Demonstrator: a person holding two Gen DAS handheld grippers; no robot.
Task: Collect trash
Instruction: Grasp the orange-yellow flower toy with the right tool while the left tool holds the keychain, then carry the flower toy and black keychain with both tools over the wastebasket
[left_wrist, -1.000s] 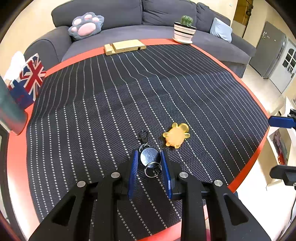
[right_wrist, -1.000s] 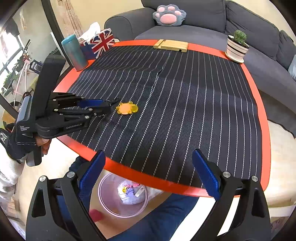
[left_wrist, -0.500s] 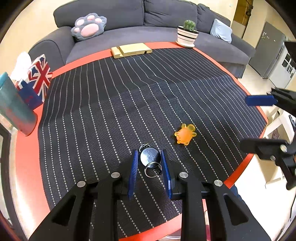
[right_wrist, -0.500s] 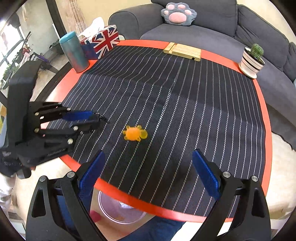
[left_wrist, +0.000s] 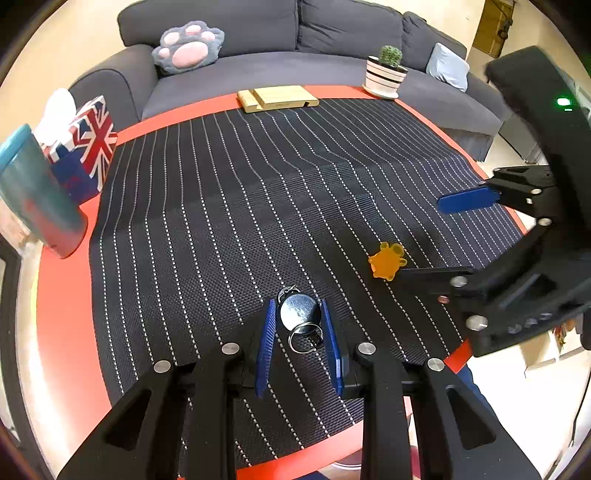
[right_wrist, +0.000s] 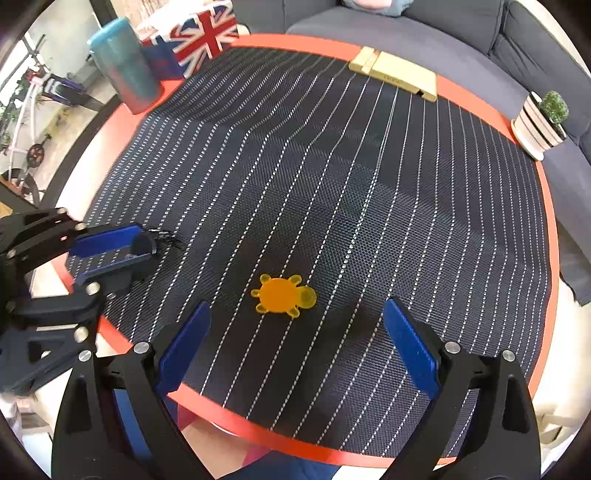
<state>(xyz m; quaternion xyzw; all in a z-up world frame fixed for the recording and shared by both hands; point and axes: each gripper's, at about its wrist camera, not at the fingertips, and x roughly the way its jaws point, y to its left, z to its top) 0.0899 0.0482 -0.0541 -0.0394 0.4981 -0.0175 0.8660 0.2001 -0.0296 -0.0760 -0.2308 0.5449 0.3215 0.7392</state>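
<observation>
A key ring with a round metal disc (left_wrist: 299, 312) sits between the blue pads of my left gripper (left_wrist: 300, 317), which is shut on it just above the striped black mat (left_wrist: 240, 221). An orange turtle-shaped piece (right_wrist: 282, 295) lies flat on the mat near the front edge. My right gripper (right_wrist: 295, 306) hangs over the turtle, wide open, with the turtle below the gap and untouched. In the left wrist view the right gripper (left_wrist: 421, 239) reaches in from the right beside the turtle (left_wrist: 386, 260). In the right wrist view the left gripper (right_wrist: 147, 253) is at the left.
The round table has a red rim (right_wrist: 258, 430). A teal tumbler (left_wrist: 35, 195) and a Union Jack tissue box (left_wrist: 88, 147) stand at the left. At the back are a wooden stand (left_wrist: 277, 98) and a potted cactus (left_wrist: 386, 75), with a grey sofa (left_wrist: 258, 33) behind.
My right gripper has swung in over the table and now hangs above the orange turtle, tipped more steeply down. The left gripper drifted slightly away from the turtle, still holding the key ring.
</observation>
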